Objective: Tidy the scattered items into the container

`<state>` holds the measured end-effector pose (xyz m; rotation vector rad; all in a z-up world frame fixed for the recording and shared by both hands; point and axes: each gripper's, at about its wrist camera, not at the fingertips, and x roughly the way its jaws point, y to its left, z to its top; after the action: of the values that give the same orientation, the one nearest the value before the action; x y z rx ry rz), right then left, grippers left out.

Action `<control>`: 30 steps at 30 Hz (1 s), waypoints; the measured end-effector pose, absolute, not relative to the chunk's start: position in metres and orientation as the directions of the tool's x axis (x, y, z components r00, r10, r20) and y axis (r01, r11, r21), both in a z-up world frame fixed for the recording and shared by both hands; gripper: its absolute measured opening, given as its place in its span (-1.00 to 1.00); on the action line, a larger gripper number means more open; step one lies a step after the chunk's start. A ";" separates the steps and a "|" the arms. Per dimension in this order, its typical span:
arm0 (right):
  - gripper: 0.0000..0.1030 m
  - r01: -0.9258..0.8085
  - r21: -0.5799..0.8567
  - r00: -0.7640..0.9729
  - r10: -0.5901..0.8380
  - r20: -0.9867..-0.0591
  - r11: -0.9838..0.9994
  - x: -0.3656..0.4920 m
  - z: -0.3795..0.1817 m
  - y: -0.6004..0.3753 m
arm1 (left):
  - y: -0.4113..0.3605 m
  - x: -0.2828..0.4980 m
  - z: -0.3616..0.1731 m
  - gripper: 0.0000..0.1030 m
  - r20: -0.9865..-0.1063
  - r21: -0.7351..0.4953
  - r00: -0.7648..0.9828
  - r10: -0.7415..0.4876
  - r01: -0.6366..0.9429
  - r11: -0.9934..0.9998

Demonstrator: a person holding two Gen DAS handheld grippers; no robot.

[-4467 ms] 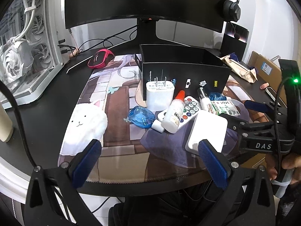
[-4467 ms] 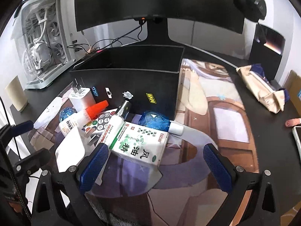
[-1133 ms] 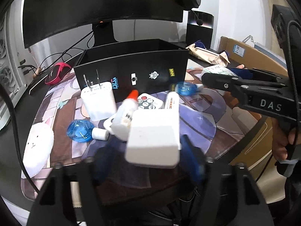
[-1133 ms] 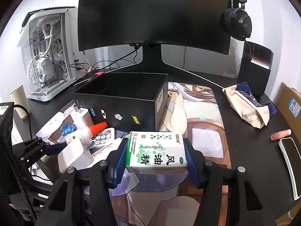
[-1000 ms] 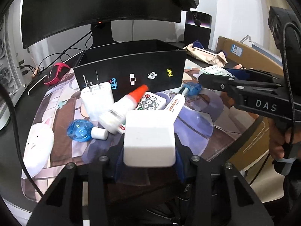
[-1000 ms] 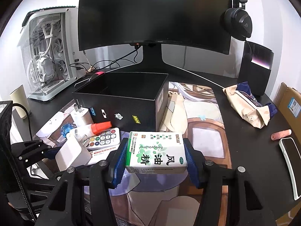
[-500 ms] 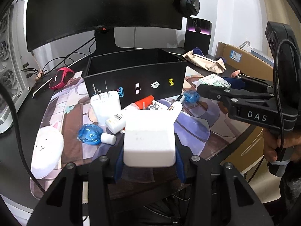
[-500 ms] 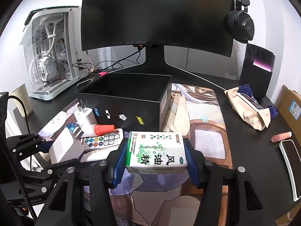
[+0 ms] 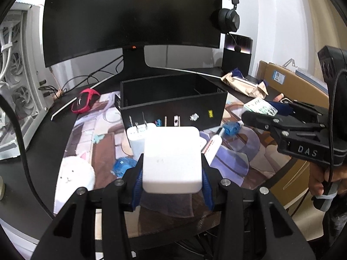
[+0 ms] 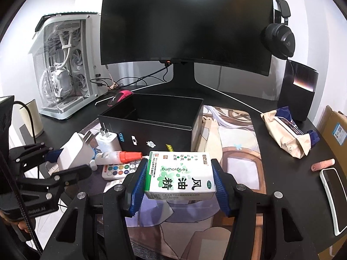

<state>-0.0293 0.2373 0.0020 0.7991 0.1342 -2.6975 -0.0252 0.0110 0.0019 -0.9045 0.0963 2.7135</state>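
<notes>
Left gripper (image 9: pixel 172 178) jaws clamp white charger (image 9: pixel 172 160); right gripper (image 10: pixel 180 184) jaws clamp medicine box (image 10: pixel 180 174).

The green-and-white medicine box (image 10: pixel 180 174) carries "Fengyouling", large Chinese characters 风油精 and a small "OTC" oval, all upside down in the right wrist view. The right gripper (image 9: pixel 308 151) body bears "DAS". Stickers on the black container (image 10: pixel 151 138) front wall are too small to read.

place: home computer desk | signs: monitor (image 10: pixel 186 21), PC tower (image 10: pixel 65 65), headphones (image 10: pixel 279 39)
</notes>
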 end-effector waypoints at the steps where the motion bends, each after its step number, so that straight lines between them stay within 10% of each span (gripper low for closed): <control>1: 0.08 0.334 0.001 -0.791 -0.281 -0.543 -0.943 -0.029 0.003 0.237 | 0.010 -0.026 0.004 -0.16 -0.593 -0.024 -0.769 0.239 -0.281 -0.960; 30: 0.08 0.392 0.010 -0.796 -0.345 -0.497 -0.920 -0.058 0.035 0.231 | -0.002 -0.067 0.045 -0.20 -0.505 0.006 -0.837 0.210 -0.247 -0.969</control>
<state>-0.0579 0.2313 0.0352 0.7087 0.1312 -2.6535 -0.0669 -0.0024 0.0451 -0.7576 0.1036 2.7998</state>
